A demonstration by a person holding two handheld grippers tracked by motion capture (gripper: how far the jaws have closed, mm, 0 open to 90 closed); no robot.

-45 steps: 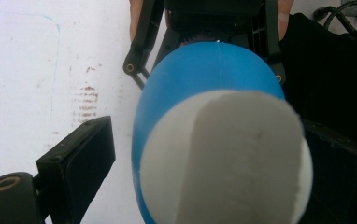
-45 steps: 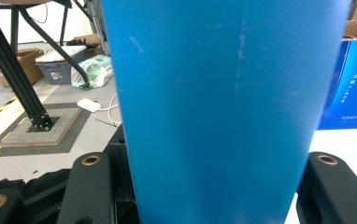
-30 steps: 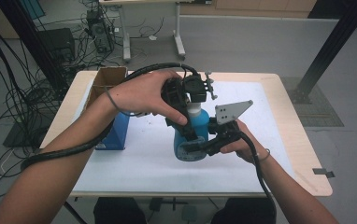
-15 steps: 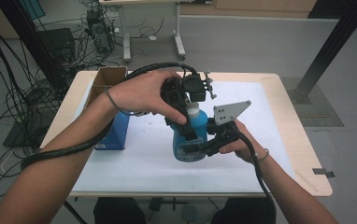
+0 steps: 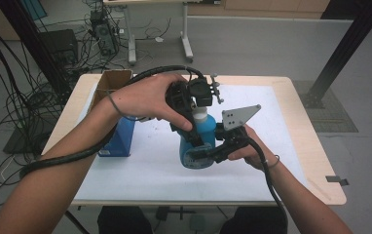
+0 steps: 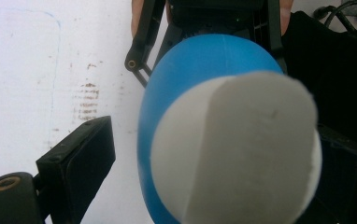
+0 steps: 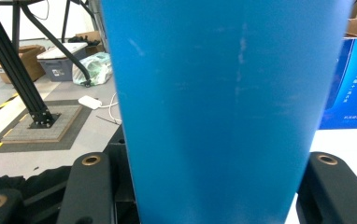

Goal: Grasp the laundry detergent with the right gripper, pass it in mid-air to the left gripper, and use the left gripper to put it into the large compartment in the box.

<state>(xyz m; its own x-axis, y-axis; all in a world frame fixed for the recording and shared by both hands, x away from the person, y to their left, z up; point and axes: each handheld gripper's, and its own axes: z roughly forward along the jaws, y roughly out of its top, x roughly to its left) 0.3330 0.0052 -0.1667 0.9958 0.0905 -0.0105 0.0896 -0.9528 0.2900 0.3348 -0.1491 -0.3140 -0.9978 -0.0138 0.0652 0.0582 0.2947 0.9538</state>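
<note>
A blue bottle (image 5: 199,146) with a white cap (image 5: 201,114) stands upright on the white sheet (image 5: 140,170) that covers the table (image 5: 315,165), a little nearer the front edge than the middle. The right gripper (image 5: 204,151) comes in level from the right and pinches the bottle low on its body; seen along that gripper, the blue wall (image 7: 223,107) sits tight between the two black jaws. The person's right hand (image 5: 245,148) holds that gripper just behind the grey three-cornered plate (image 5: 237,116).

The left gripper (image 5: 194,105) hangs over the bottle's top, pointing down, with the left hand (image 5: 147,97) wrapped around it. Looking down along it, the white cap (image 6: 235,149) is between the jaws: the left one stands clear of the cap with bare sheet showing in the gap, so these jaws are spread and not pressing.

A blue box (image 5: 118,136) stands near the left edge of the table, with a brown cardboard box (image 5: 111,83) behind it at the far left corner.
</note>
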